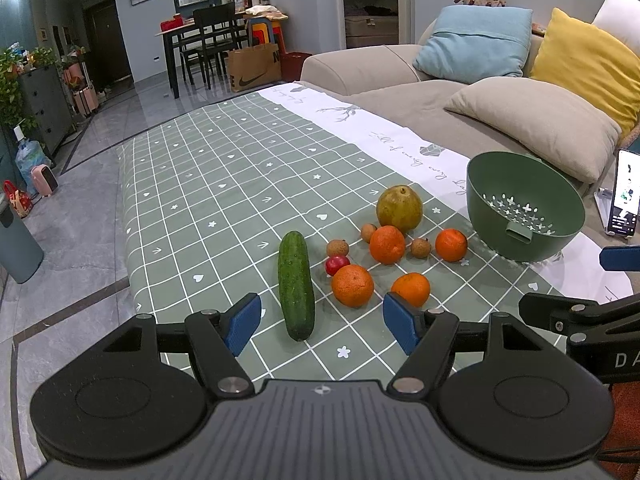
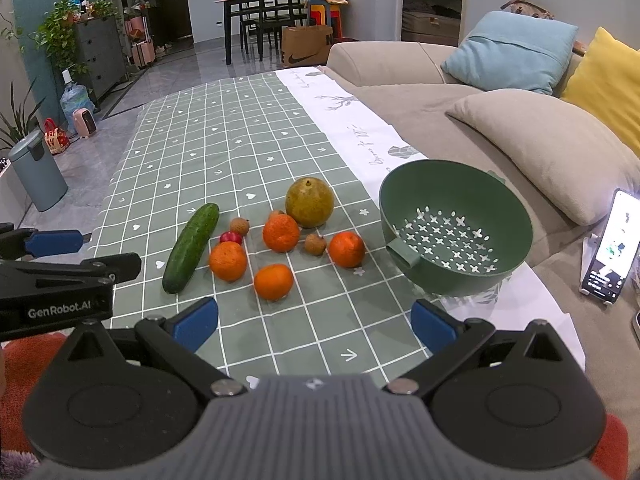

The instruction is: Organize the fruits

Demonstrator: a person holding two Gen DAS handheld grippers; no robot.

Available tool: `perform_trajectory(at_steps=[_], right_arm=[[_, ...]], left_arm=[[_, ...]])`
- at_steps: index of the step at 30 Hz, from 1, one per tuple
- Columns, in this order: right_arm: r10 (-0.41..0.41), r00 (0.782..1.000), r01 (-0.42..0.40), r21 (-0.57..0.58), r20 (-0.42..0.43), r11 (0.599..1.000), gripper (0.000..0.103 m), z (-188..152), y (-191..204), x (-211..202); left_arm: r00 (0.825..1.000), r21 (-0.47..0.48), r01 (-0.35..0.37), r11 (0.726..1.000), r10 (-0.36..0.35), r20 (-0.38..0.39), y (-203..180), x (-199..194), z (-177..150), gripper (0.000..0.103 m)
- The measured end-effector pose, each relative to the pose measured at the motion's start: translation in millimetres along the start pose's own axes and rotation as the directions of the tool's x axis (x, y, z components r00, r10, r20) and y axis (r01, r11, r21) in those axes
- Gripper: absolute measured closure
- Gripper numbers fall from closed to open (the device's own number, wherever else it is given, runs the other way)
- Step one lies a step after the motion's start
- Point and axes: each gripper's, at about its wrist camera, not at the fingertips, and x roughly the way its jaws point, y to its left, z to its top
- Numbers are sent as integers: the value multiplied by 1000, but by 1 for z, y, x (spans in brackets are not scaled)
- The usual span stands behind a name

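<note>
A cucumber (image 1: 296, 285) (image 2: 191, 247), several oranges (image 1: 352, 285) (image 2: 273, 281), a green-yellow pear (image 1: 399, 209) (image 2: 309, 202), a few brown lychees (image 1: 420, 247) (image 2: 315, 244) and a small red fruit (image 1: 337, 265) (image 2: 231, 237) lie on the green checked tablecloth (image 1: 208, 184) (image 2: 224, 148). An empty green colander bowl (image 1: 524, 208) (image 2: 456, 236) sits tilted to their right. My left gripper (image 1: 322, 326) is open and empty, just short of the cucumber's near end. My right gripper (image 2: 314, 326) is open and empty, in front of the nearest orange.
A beige sofa (image 1: 400, 96) (image 2: 420, 92) with cushions runs along the table's right side. A lit phone (image 1: 623, 194) (image 2: 610, 246) stands on a holder right of the bowl. The floor, a grey bin (image 2: 38, 172) and a dining table lie to the left and beyond.
</note>
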Motion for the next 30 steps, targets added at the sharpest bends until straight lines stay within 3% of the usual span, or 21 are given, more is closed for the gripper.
perform_trajectory(at_steps=[30], right_arm=[[-9,1000,9,-10,-10,1000,5,0,3,2]], left_arm=[[1000,3,0,1000,0,8,3,-10,4,21]])
